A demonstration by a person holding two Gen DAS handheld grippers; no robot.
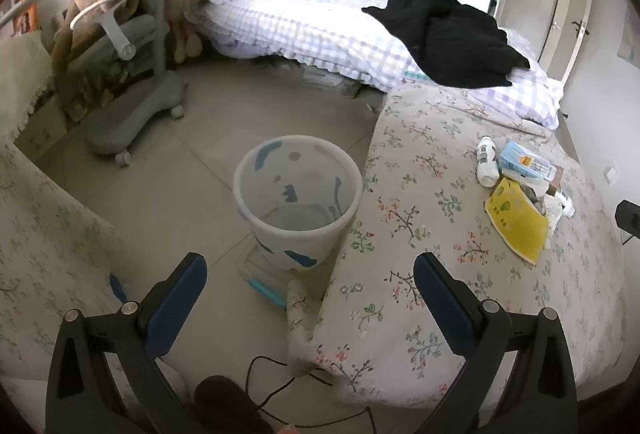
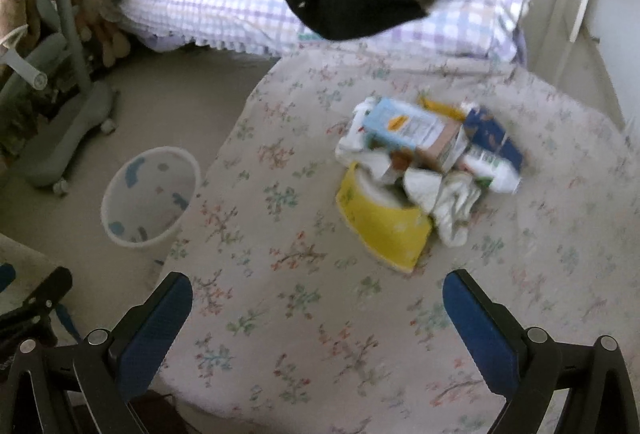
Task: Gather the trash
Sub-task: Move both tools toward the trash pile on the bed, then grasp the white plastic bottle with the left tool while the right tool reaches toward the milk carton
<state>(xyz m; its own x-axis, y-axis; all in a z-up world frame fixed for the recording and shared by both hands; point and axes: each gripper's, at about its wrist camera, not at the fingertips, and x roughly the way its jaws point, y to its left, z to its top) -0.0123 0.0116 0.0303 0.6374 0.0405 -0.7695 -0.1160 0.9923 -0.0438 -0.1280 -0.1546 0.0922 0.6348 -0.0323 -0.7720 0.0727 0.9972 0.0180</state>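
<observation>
A pile of trash lies on the floral-covered table (image 2: 288,274): a yellow wrapper (image 2: 384,230), a light blue carton (image 2: 412,130), a dark blue carton (image 2: 496,138), crumpled white tissue (image 2: 444,202). In the left wrist view the pile shows at the right, with a white bottle (image 1: 487,161) and the yellow wrapper (image 1: 516,222). A white patterned bin (image 1: 298,200) stands empty on the floor beside the table; it also shows in the right wrist view (image 2: 150,198). My left gripper (image 1: 310,282) is open above the bin's near side. My right gripper (image 2: 318,298) is open, short of the pile.
A bed with a checked quilt (image 1: 320,30) and a black garment (image 1: 452,38) lies behind. A grey wheeled chair (image 1: 132,90) stands at the left. A black cable (image 1: 280,382) runs on the floor near me. A second floral cover (image 1: 44,234) is at the left.
</observation>
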